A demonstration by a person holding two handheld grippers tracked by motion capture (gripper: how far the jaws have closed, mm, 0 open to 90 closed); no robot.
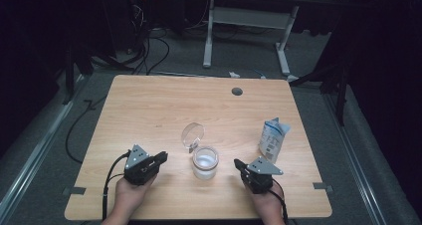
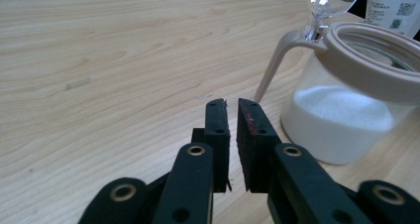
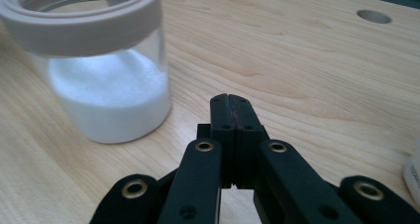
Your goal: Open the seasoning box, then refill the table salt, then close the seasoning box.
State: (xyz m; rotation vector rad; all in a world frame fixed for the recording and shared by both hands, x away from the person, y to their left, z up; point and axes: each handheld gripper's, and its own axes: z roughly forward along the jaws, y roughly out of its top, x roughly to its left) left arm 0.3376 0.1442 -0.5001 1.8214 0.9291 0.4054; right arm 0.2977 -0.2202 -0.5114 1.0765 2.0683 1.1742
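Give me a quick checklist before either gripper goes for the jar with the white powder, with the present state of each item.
1. Lid open: ok. It stands tilted up behind the jar.
2. Jar upright on the table: ok. White powder fills the lower part.
3. Left gripper empty: ok. Its jaws stand a narrow gap apart with nothing between them.
4. Right gripper ready to grasp: not ok. Its jaws are pressed together and must open first.
5. Pouch clear of the jar: ok. It stands apart, toward the right edge of the table.
6. Pouch opened or sealed: cannot tell.
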